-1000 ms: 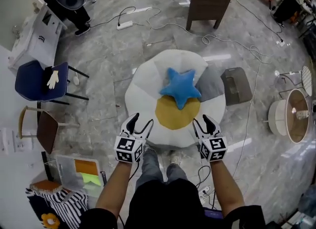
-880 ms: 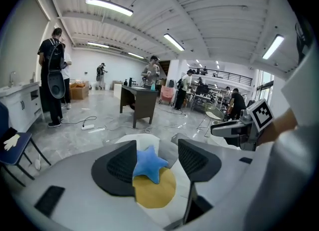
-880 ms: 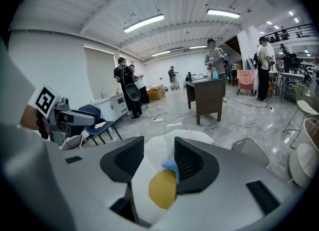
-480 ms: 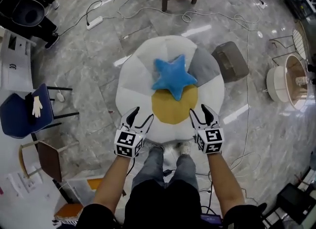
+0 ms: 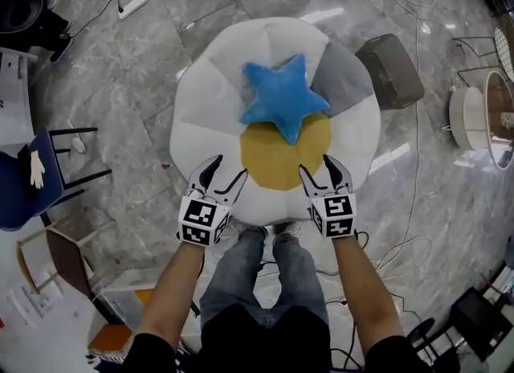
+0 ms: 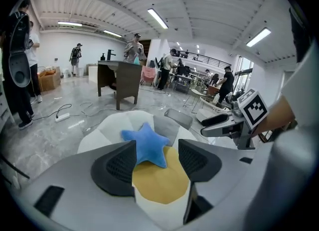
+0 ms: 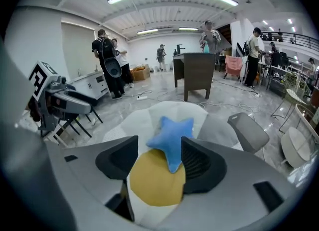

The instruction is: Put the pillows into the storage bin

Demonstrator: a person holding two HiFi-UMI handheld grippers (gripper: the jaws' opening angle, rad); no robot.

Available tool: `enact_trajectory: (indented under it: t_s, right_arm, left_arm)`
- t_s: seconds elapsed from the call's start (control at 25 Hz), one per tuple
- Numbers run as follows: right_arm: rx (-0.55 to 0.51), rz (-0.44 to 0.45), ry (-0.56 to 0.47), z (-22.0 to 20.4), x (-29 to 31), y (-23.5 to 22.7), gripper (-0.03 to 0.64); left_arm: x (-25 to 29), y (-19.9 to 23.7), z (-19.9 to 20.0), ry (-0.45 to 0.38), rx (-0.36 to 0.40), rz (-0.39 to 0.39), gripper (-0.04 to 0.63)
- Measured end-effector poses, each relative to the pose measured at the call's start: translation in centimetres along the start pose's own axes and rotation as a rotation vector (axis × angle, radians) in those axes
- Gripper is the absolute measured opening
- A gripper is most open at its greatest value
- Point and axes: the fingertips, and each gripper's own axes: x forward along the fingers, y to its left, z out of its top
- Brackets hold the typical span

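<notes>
2 pillows on floor, stacked, mid head view. Lower: lg round pillow, white w/ yellow centre patch and one grey panel. Upper: blue star pillow, lying flat on top, one point overlapping far edge of yellow patch. Grey bin on floor just beside round pillow, far-right side.

Left hand-held gripper: jaws apart, nothing clamped. Tips at near-left rim of round pillow; contact not determinable.

Right hand-held gripper: jaws apart, just been opening, nothing pressed between pads. Tips at near-right rim of round pillow; contact likewise unclear.

Both angled down and fwd toward pillows, side by side, well apart. Yellow patch and star framed between jaws in each gripper view.

Misc: power strip on floor at far left; blue chair at left edge.
</notes>
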Motion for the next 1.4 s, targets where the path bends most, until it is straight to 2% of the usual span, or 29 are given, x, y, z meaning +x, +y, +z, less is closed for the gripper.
enact_trajectory:
  t_s: [0.36, 0.6, 0.76, 0.88, 1.08, 1.2, 1.28, 1.4]
  right_arm:
    - [0.009, 0.015, 0.104, -9.9, 12.5, -3.4, 0.302]
    - [0.021, 0.005, 0.154, -14.6, 20.6, -4.4, 0.325]
    - [0.03, -0.021, 0.213, -17.4, 25.1, -5.0, 0.37]
    - [0.049, -0.04, 0.247, -18.9, 27.8, -5.8, 0.396]
    - [-0.033, -0.067, 0.253, -19.3, 30.7, -6.6, 0.403]
    - [-0.019, -0.098, 0.25, -19.3, 31.6, -7.1, 0.403]
    - [-0.008, -0.116, 0.256, -19.4, 31.6, -7.5, 0.375]
    - [-0.051, -0.095, 0.265, -18.2, 30.4, -7.4, 0.242]
  left_arm:
    - [6.9, 1.9, -7.4, 0.01, -0.013, 0.034, 0.276]
    - [10.0, 3.5, -11.1, 0.028, 0.003, 0.033, 0.276]
    - [10.5, 4.9, -13.4, 0.041, 0.004, 0.04, 0.276]
    - [10.3, 6.2, -14.9, 0.044, -0.005, 0.057, 0.276]
    - [9.8, 7.8, -17.5, 0.049, -0.04, 0.102, 0.276]
    - [9.8, 8.4, -18.5, 0.062, -0.047, 0.117, 0.276]
    - [9.7, 8.3, -18.5, 0.062, -0.053, 0.116, 0.276]
    - [9.4, 7.5, -18.1, 0.057, -0.05, 0.103, 0.276]
